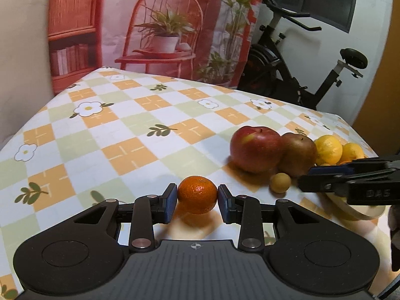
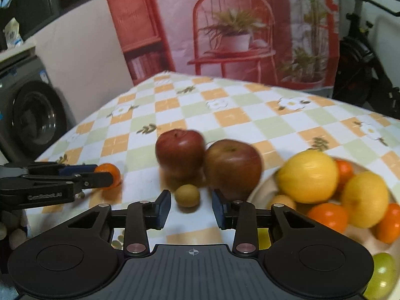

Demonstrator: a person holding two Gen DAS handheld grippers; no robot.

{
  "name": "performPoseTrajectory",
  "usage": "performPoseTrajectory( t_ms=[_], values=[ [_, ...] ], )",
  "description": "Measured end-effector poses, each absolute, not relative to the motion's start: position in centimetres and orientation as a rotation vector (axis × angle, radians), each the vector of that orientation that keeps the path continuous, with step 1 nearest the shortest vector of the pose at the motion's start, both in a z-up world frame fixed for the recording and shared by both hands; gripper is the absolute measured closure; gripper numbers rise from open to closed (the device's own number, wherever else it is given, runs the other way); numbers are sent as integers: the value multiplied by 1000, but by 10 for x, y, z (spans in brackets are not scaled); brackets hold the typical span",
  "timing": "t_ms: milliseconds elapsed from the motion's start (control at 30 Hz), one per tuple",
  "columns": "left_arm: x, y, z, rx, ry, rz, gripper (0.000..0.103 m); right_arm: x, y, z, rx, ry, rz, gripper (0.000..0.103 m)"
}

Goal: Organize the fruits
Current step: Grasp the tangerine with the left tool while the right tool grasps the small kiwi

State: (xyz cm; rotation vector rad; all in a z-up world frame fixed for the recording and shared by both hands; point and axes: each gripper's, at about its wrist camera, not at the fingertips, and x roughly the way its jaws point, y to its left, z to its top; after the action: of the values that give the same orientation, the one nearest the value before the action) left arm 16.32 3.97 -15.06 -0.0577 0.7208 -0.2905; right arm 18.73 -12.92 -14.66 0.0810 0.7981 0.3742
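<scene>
My left gripper [image 1: 197, 198] is shut on a small orange mandarin [image 1: 197, 198], held just above the checked tablecloth; it also shows in the right wrist view [image 2: 108, 175]. My right gripper [image 2: 191, 206] is open, its pads on either side of a small tan round fruit [image 2: 187, 195] that lies on the cloth without touching them. Two red apples [image 2: 180, 153] [image 2: 233, 166] sit just behind it. A pale plate [image 2: 260, 190] at the right holds lemons [image 2: 308, 176], mandarins [image 2: 327, 216] and a green fruit [image 2: 382, 275].
The table [image 1: 125, 125] wears a cloth of orange, green and white checks with flowers. An exercise bike [image 1: 300, 75] stands behind the table's far right. A washing machine [image 2: 32, 122] stands to the left. A printed backdrop [image 1: 162, 25] hangs behind.
</scene>
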Motion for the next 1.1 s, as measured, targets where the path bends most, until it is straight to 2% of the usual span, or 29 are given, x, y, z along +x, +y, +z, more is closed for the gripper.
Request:
performPoseTrajectory(
  t_ms=[367, 500, 900, 1000, 1100],
  values=[
    [162, 49, -152, -88, 714, -290, 66, 209, -111, -164, 90, 859, 345, 70],
    [162, 49, -152, -89, 716, -294, 66, 213, -110, -168, 93, 872, 342, 77],
    [162, 33, -149, -40, 711, -309, 70, 195, -129, -161, 153, 823, 359, 78],
    [164, 35, -151, -60, 755, -312, 64, 191, -131, -158, 162, 811, 361, 78],
    [164, 35, -155, -69, 772, -318, 63, 188, -134, -158, 180, 804, 366, 78]
  ],
)
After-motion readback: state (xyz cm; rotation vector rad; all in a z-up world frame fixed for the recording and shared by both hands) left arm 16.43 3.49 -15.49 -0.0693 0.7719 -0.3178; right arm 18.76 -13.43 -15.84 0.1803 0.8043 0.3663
